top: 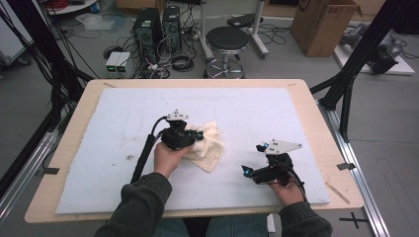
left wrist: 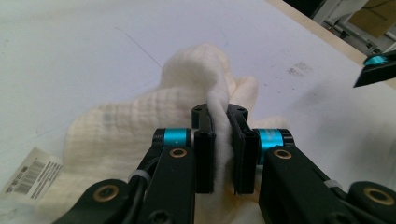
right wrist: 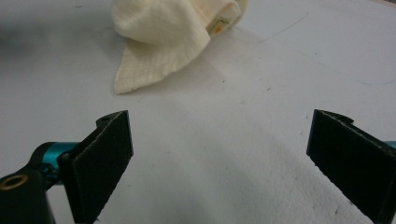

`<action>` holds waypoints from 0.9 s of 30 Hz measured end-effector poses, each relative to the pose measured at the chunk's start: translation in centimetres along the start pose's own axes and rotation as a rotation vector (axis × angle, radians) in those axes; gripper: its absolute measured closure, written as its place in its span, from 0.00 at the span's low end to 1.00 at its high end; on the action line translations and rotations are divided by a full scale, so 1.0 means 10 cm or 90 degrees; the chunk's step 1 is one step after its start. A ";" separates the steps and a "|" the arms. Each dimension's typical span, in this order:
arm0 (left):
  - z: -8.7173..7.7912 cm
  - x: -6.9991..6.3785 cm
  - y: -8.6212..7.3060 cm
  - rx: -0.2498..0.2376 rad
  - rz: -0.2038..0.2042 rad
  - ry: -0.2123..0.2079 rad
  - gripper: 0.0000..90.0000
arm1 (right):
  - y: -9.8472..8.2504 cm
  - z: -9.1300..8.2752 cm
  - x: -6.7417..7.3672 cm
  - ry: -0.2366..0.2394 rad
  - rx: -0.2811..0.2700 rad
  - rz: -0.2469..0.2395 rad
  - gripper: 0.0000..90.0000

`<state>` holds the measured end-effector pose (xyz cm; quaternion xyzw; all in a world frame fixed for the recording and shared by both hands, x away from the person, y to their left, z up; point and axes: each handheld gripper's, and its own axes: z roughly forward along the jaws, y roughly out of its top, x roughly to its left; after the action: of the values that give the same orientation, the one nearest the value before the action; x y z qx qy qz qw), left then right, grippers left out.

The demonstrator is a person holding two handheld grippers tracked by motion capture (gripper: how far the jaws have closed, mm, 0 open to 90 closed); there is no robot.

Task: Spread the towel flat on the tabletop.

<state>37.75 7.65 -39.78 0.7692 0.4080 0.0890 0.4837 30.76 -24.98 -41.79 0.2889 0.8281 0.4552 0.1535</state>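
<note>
In the high view, a cream-coloured crumpled cotton cloth [top: 206, 143] is lying on the pale blue foam mat [top: 99, 148] that is covering the light wooden desk [top: 74, 113], a little toward the person's side of the mat's middle. The left hand-held gripper [top: 197, 135] is sitting right on the cloth's near-left part, with the person's left hand [top: 168, 157] wrapping around its black body. The right hand-held gripper [top: 245, 170] is hovering well apart from the cloth, off to its right and nearer the desk's front edge, with its jaws pointing back toward the cloth. In the left gripper view, the left hand-held gripper [left wrist: 223, 140] is pinching a raised fold of the cloth [left wrist: 140, 121] between its two black pads, the fabric standing up between them; a white printed label [left wrist: 30, 175] is lying flat at the cloth's left corner. In the right gripper view, the right hand-held gripper [right wrist: 219, 154] is holding its jaws spread wide over bare mat, nothing between them, while the cloth [right wrist: 163, 32] is lying ahead of it, one pointed corner facing the left jaw.
</note>
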 end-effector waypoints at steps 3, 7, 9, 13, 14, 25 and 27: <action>0.14 0.04 -0.02 0.005 -0.004 0.014 0.90 | 0.00 0.01 0.00 0.003 -0.001 -0.002 0.07; 0.30 0.11 -0.06 0.027 -0.009 0.034 0.90 | 0.00 0.02 0.00 0.006 0.000 -0.005 0.07; 0.37 0.15 -0.10 0.040 -0.014 0.041 0.89 | 0.00 0.03 0.01 0.009 0.002 -0.004 0.07; 0.40 0.18 -0.12 0.041 -0.001 0.040 0.81 | 0.00 0.04 0.01 0.012 0.003 -0.009 0.07; 0.39 0.18 -0.11 0.036 0.004 0.039 0.75 | 0.00 0.04 0.01 0.012 0.004 -0.009 0.07; 0.01 0.16 0.02 -0.023 0.053 0.032 0.45 | 0.00 0.05 0.02 0.010 0.006 -0.005 0.07; -0.05 0.17 0.03 -0.031 0.060 0.032 0.45 | 0.00 0.05 0.02 0.011 0.006 -0.005 0.07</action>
<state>38.70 9.15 -39.69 0.7730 0.3809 0.1408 0.4875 30.82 -24.54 -42.04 0.2821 0.8330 0.4529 0.1465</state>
